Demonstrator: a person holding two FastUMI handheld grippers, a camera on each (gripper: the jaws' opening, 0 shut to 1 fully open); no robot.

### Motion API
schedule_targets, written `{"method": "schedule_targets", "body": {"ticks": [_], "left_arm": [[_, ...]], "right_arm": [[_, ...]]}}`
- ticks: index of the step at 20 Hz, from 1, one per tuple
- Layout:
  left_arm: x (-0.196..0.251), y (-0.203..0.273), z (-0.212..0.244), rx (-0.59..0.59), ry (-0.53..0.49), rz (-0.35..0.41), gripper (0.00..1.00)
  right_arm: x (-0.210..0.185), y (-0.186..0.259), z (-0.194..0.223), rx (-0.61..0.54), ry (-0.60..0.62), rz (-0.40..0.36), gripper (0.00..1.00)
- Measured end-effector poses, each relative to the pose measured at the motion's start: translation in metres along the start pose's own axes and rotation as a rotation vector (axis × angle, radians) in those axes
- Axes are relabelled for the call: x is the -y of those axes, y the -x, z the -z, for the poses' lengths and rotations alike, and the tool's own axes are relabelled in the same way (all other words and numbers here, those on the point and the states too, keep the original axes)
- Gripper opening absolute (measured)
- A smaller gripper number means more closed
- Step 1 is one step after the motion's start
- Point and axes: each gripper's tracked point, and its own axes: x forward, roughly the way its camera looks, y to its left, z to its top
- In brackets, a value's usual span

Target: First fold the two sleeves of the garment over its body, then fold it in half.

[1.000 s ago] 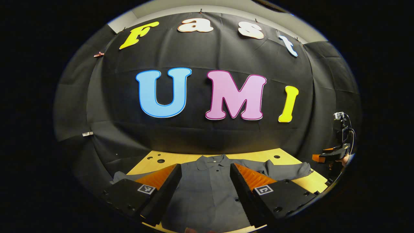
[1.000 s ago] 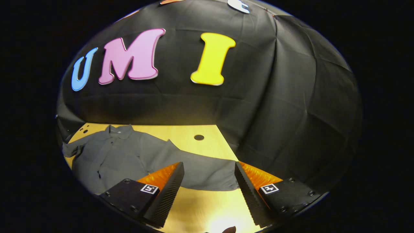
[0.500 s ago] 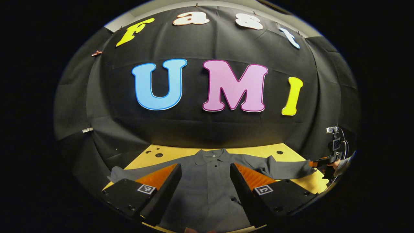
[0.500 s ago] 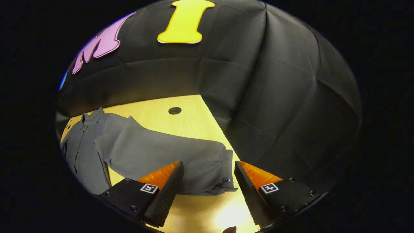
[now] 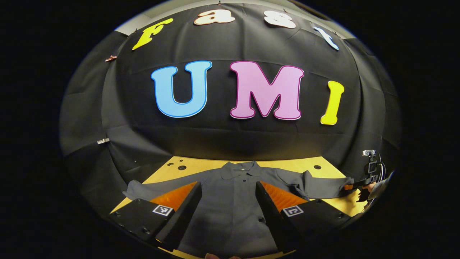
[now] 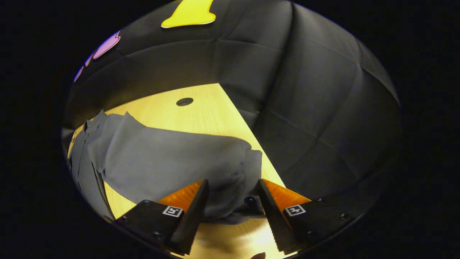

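- I am working in a recording booth, a staged lab setup rather than a home.
- Black cloth wall drapes behind a pale wooden bench with drilled holes.

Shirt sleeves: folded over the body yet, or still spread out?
Spread. In the left gripper view both sleeves lie out sideways from the shirt on the table; the right gripper straddles one cuff, jaws open.

Your booth, apart from the job

You have a pale wooden table with round holes in its top, backed by creased black cloth wall lit from above.
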Motion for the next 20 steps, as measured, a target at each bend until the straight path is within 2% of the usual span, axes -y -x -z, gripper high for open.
{"method": "schedule_targets", "body": {"ticks": [3,5,6,9,15,20], "left_arm": [[-0.009,-0.001,0.005,-0.011,-0.009,0.012,0.95],[-0.016,-0.002,0.008,-0.019,-0.005,0.022,0.95],[-0.020,-0.002,0.007,-0.020,-0.005,0.025,0.95],[-0.036,-0.002,0.007,-0.012,-0.003,0.033,0.95],[-0.064,-0.006,0.006,0.004,0.019,0.062,0.95],[-0.083,-0.007,0.002,0.029,0.020,0.078,0.95]], "right_arm": [[-0.002,0.009,-0.020,-0.004,-0.044,-0.033,0.59],[-0.004,0.010,-0.023,-0.020,-0.047,-0.017,0.11],[-0.006,0.018,-0.026,-0.024,-0.029,-0.012,0.06],[-0.009,0.035,-0.034,0.039,0.042,0.019,0.07],[-0.021,0.074,-0.042,0.153,0.016,0.090,0.06],[-0.059,0.131,-0.042,0.252,0.024,0.100,0.06]]}}
